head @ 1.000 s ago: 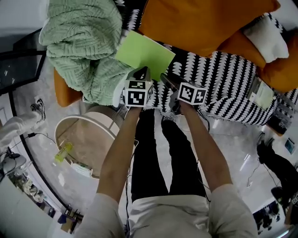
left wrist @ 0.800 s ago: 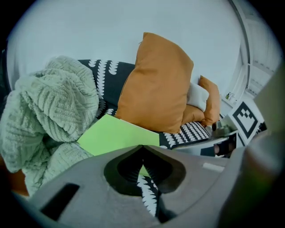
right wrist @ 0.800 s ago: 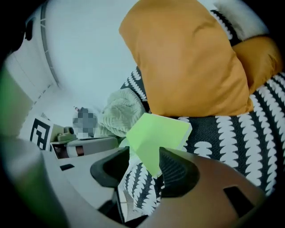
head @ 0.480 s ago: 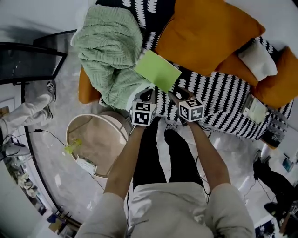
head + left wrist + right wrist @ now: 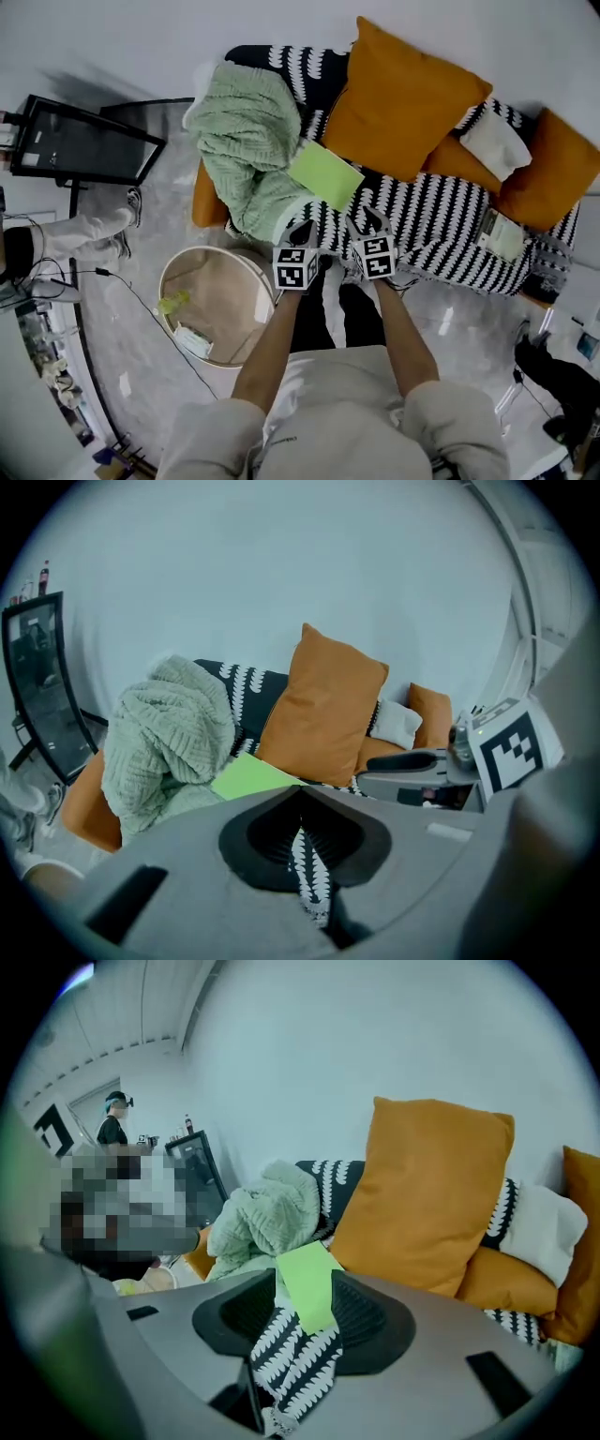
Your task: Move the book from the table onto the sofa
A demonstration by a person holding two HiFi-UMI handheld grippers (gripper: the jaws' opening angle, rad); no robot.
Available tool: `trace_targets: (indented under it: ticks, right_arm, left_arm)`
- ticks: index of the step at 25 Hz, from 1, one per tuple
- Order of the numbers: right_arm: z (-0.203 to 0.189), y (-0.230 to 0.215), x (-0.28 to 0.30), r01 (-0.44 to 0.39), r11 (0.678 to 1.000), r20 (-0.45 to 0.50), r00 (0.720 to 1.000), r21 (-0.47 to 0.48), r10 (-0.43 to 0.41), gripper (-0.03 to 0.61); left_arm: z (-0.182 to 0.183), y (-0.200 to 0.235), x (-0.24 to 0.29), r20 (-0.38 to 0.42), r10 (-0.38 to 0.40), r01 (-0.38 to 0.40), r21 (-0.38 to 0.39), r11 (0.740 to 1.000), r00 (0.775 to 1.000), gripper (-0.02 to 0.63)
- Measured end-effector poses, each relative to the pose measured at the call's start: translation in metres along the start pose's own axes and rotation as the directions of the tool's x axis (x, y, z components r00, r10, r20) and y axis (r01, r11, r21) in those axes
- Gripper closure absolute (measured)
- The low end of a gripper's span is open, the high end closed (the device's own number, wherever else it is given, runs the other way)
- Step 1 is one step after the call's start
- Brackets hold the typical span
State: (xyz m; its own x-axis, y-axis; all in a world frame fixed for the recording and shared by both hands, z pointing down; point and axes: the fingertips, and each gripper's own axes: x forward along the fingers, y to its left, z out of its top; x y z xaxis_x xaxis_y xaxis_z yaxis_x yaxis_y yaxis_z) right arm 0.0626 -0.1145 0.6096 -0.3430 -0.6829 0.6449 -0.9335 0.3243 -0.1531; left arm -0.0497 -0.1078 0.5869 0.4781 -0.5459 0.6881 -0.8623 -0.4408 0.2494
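Note:
The light green book (image 5: 325,175) lies flat on the black-and-white patterned sofa seat (image 5: 441,225), beside the knitted blanket. Neither gripper touches it. My left gripper (image 5: 300,231) hovers short of the sofa's front edge; in the left gripper view its fingertips meet, with nothing held (image 5: 300,794), and the book (image 5: 248,778) shows beyond them. My right gripper (image 5: 367,221) hangs next to it. Its jaws stand apart and are closing, with nothing between them (image 5: 302,1302); the book (image 5: 307,1288) is seen through the gap, farther off.
A pale green knitted blanket (image 5: 248,131) is heaped on the sofa's left end. Orange cushions (image 5: 403,103) and a white pillow (image 5: 494,142) lean at the back. A round wooden table (image 5: 216,305) stands at the left, a black framed panel (image 5: 84,141) beyond it.
Both grippers have risen and drawn back from the book, which stays on the sofa. The head view now takes in the whole sofa from higher up.

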Motion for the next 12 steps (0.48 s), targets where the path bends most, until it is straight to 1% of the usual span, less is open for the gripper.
trace_targets:
  ticks: [4, 8, 10, 12]
  right_arm:
    - [0.007, -0.005, -0.031, 0.035, 0.996, 0.013, 0.999, 0.082, -0.036, 0.399]
    - [0.016, -0.004, -0.062, 0.036, 0.991, 0.039, 0.998, 0.127, -0.041, 0.406]
    - [0.024, -0.008, -0.071, 0.036, 0.99, 0.058, 0.997, 0.139, -0.044, 0.42]
    - [0.024, -0.013, -0.077, 0.034, 0.99, 0.054, 0.998, 0.138, -0.041, 0.432]
  left_arm:
    - [0.01, -0.017, -0.022, 0.024, 0.008, -0.008, -0.026, 1.0, 1.0, 0.604]
    - [0.024, -0.024, -0.046, 0.112, 0.036, -0.025, -0.098, 0.995, 0.993, 0.604]
    - [0.029, -0.028, -0.049, 0.117, 0.04, -0.027, -0.106, 0.994, 0.992, 0.604]
    - [0.032, -0.034, -0.051, 0.113, 0.039, -0.027, -0.111, 0.993, 0.993, 0.604]
